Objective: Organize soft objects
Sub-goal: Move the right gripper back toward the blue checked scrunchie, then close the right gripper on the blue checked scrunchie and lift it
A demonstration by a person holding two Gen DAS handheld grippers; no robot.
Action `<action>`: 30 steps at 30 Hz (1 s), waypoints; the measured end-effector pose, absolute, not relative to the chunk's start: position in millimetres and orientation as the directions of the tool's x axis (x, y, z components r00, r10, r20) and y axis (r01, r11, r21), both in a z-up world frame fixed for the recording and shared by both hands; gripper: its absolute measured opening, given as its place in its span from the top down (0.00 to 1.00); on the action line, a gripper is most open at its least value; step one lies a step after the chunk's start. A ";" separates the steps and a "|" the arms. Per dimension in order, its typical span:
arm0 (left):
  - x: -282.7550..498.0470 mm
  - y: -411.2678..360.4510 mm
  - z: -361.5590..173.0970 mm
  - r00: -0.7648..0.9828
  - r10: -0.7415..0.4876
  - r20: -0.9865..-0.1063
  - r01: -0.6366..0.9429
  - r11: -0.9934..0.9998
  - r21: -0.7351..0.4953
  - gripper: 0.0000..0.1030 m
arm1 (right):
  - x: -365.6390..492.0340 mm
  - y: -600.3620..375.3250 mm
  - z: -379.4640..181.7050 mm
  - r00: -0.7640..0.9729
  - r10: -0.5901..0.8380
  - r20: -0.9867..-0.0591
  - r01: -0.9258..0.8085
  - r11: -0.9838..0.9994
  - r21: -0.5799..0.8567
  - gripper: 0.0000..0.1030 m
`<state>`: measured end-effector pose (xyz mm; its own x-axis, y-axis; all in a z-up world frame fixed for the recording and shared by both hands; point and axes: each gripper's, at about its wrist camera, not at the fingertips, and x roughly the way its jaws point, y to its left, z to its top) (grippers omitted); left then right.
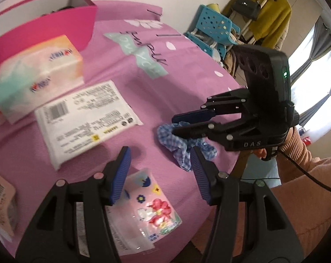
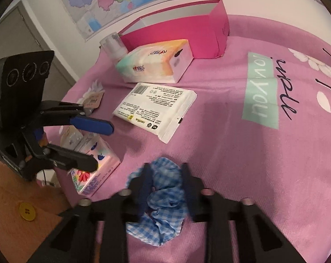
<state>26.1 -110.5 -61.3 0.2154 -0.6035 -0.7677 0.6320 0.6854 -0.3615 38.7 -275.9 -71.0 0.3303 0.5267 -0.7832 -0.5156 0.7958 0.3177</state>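
Observation:
A blue checked scrunchie (image 2: 163, 197) lies on the pink cloth near the front edge; it also shows in the left wrist view (image 1: 180, 144). My right gripper (image 2: 165, 188) stands open around it, fingers either side, as the left wrist view (image 1: 176, 123) also shows. My left gripper (image 1: 161, 173) is open and empty above a flowered tissue pack (image 1: 152, 210); in the right wrist view my left gripper (image 2: 102, 146) hovers over that pack (image 2: 95, 171). A white wipes pack (image 1: 86, 122) and a pastel tissue pack (image 1: 40, 76) lie further back.
An open pink box (image 2: 176, 35) stands at the back by a clear bottle (image 2: 113, 43). Small pink packets (image 1: 1, 208) lie at the left. The cloth's front edge (image 1: 209, 208) drops off close by. A blue shelf unit (image 1: 216, 32) and a coat rack stand beyond.

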 end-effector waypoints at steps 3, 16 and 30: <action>25.3 -115.6 -64.8 0.186 -0.613 -0.768 0.641 0.668 -0.378 0.44 | 37.1 -276.9 -66.7 0.347 0.533 -0.772 -0.522 0.793 0.313 0.90; 52.2 -114.8 -57.4 0.206 -0.669 -0.715 0.614 0.657 -0.438 0.63 | 51.4 -270.7 -17.9 0.446 0.633 -0.632 -0.545 0.753 0.369 0.93; 108.9 -86.4 17.1 0.451 -0.601 -0.660 0.561 0.766 -0.314 0.66 | 113.6 -237.2 52.7 0.544 0.672 -0.503 -0.630 0.723 0.285 0.93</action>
